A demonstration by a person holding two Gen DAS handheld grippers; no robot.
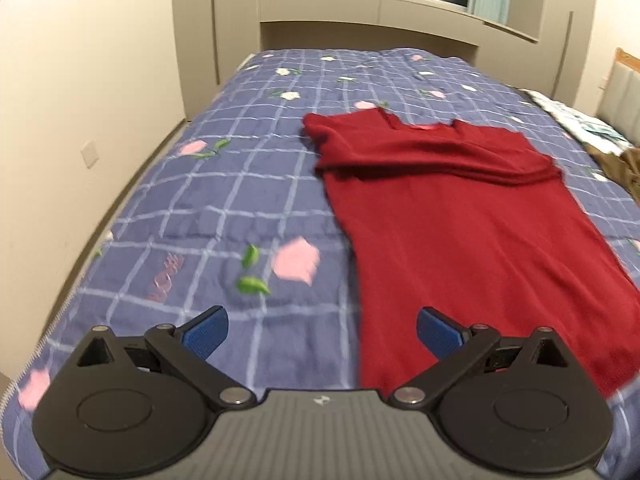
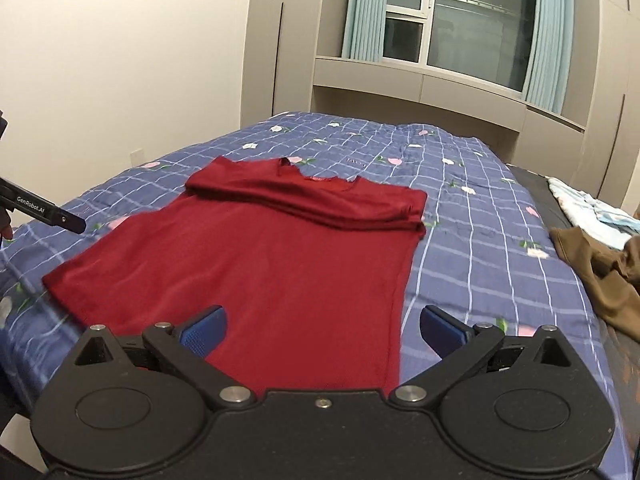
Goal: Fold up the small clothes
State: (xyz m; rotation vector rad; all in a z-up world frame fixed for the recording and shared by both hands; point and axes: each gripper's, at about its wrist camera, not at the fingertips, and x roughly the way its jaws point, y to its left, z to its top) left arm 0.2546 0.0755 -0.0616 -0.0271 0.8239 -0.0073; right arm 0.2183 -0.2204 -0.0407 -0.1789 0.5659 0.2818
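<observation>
A dark red shirt (image 1: 472,224) lies flat on the blue checked bedspread (image 1: 208,208), neck end far from me, both sleeves folded across its upper part. It also shows in the right wrist view (image 2: 272,264). My left gripper (image 1: 322,334) is open and empty above the shirt's near left hem corner. My right gripper (image 2: 322,334) is open and empty above the near right hem. The left gripper's body (image 2: 44,210) shows at the left edge of the right wrist view.
A brown garment (image 2: 600,276) and a pale printed cloth (image 2: 588,216) lie at the bed's right side. A cream wall (image 1: 80,120) runs along the bed's left edge. Cabinets and a curtained window (image 2: 448,24) stand behind the bed.
</observation>
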